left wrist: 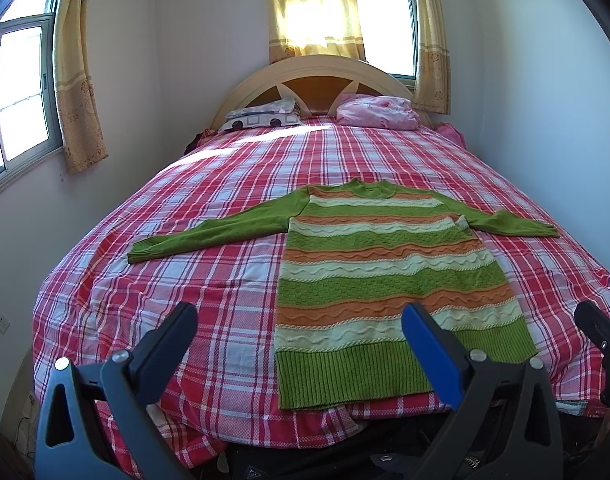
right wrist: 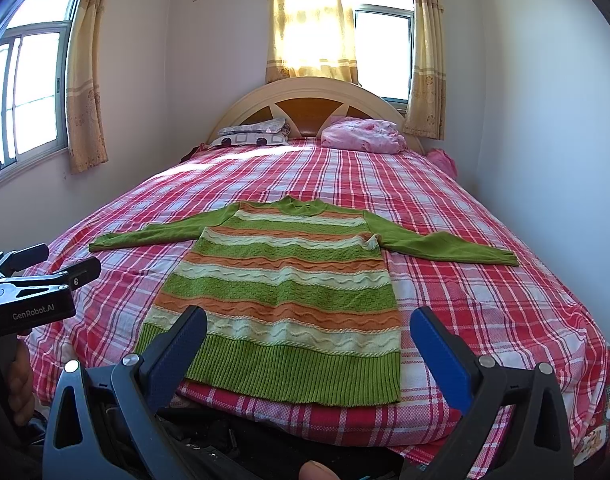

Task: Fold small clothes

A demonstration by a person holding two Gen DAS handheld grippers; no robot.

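On the bed (left wrist: 209, 208) lies one striped sweater (left wrist: 389, 280), collar toward the headboard (left wrist: 317, 68), both sleeves outstretched; left claw (left wrist: 301, 320) and right claw (right wrist: 309, 324) gape wide, empty

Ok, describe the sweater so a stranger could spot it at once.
Start at the bed with the red plaid sheet. Near its foot lies the sweater, spread flat, both sleeves out sideways. It is the only knit there: green sleeves, green, orange and cream stripes.

A bed (left wrist: 233, 216) in red plaid bears a striped sweater (left wrist: 385, 280), two pillows (left wrist: 261, 116) at its headboard.
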